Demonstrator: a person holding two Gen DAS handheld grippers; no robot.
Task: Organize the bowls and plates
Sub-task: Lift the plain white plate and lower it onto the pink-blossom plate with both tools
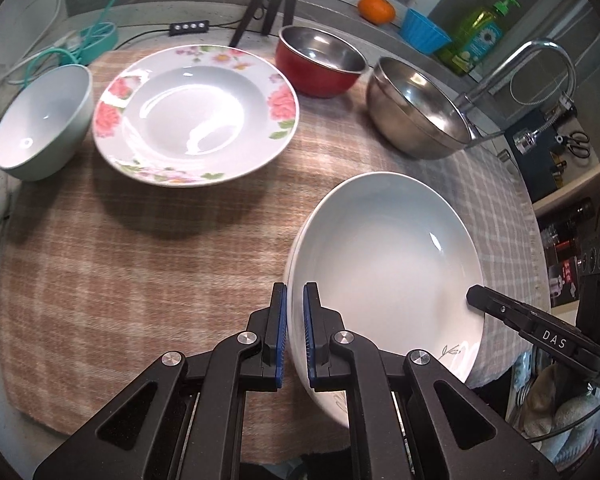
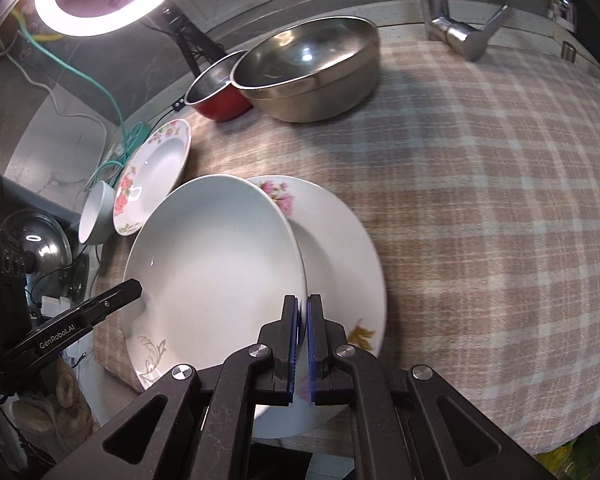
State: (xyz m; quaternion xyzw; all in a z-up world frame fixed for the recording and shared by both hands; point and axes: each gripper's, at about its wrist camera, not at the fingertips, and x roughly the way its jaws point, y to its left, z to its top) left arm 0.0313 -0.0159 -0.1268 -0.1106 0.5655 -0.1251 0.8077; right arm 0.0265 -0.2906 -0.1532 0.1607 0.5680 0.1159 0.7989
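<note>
L tool point(image 1: 295, 316) | R tool point(image 2: 303, 328) – both clamp white plate point(image 1: 384, 264) rim, prob lifted

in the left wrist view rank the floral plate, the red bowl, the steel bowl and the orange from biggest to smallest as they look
1. floral plate
2. steel bowl
3. red bowl
4. orange
The orange sits farthest back, so it looks extra small.

"DAS" stands in white on the right gripper point(image 1: 470, 296) at lower right of the left wrist view; "GenRobot.AI" on the left gripper point(image 2: 138, 286) at lower left of the right wrist view.
</note>
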